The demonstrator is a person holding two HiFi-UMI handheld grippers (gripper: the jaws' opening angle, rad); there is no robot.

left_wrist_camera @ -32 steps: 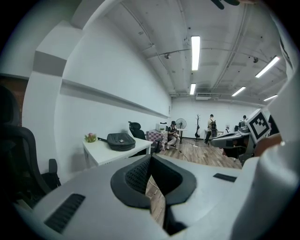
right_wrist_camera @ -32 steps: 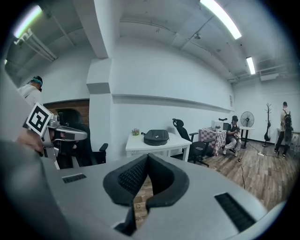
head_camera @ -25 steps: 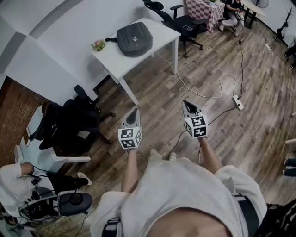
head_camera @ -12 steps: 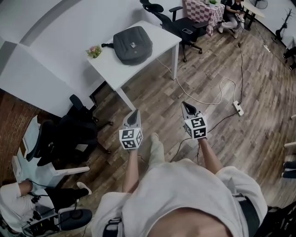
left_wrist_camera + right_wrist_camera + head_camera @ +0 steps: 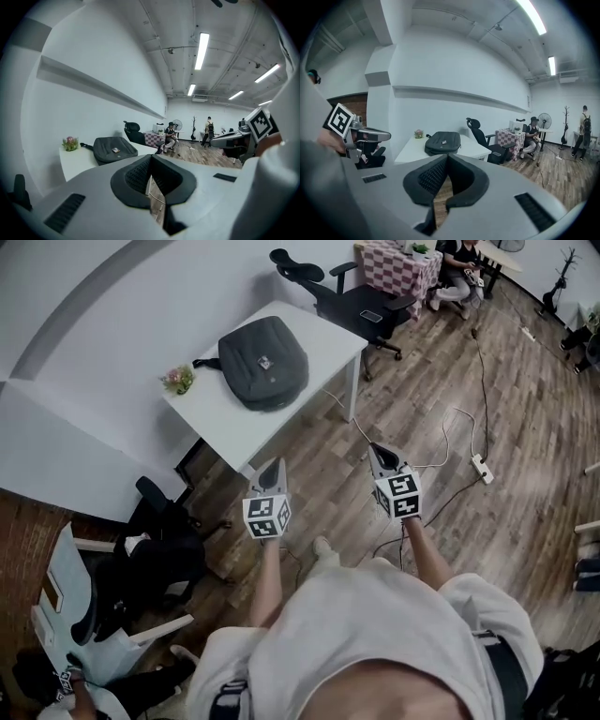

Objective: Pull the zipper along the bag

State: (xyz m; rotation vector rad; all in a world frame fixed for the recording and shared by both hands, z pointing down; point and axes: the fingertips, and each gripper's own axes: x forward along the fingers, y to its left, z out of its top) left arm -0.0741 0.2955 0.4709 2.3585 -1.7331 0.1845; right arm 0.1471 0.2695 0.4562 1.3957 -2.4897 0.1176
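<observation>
A dark grey bag (image 5: 263, 361) lies flat on a white table (image 5: 216, 413) ahead of me; it also shows as the bag (image 5: 114, 148) in the left gripper view and the bag (image 5: 442, 142) in the right gripper view. My left gripper (image 5: 273, 468) and right gripper (image 5: 376, 450) are held side by side over the wooden floor, well short of the table. Both are shut with nothing between their jaws. The bag's zipper is too small to make out.
A small flower pot (image 5: 177, 381) stands on the table's left end. A black office chair (image 5: 342, 298) sits behind the table, more chairs (image 5: 159, 549) at my left. A white cable and power strip (image 5: 483, 468) lie on the floor at right. A seated person (image 5: 457, 261) is far back.
I have walked toward the table: the table and bag now sit lower and larger in the head view. Both grippers stay shut and keep the same spacing.
</observation>
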